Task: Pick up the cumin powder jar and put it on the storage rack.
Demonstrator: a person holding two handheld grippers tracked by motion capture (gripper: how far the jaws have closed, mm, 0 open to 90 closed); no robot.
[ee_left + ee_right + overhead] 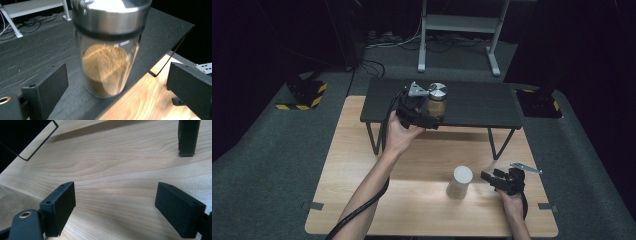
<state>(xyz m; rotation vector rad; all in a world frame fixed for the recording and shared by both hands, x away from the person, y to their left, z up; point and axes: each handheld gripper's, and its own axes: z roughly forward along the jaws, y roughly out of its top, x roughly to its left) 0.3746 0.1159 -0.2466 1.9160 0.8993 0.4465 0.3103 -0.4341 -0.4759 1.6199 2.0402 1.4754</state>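
Note:
A glass jar (pixel 436 102) with a shiny metal lid, about half full of brown powder, stands near the front edge of the black shelf (pixel 482 102). My left gripper (pixel 431 116) is at the jar from the near side. In the left gripper view the jar (pixel 110 62) sits between the two fingers (pixel 46 87) with a gap on each side, so my left gripper (pixel 117 75) is open. A white cylinder (pixel 459 182) stands on the wooden table (pixel 362 200). My right gripper (pixel 488 179) rests just right of it, open. Between its jaws there is only bare wood, my right gripper (pixel 115 195) holding nothing.
The black shelf stands on thin wire legs (pixel 499 145) over the back half of the table. A wire leg (pixel 37 145) and a dark upright piece (pixel 187 137) lie ahead of the right gripper. Grey carpet (pixel 272 150) surrounds the table, and a metal frame (pixel 457 30) stands behind it.

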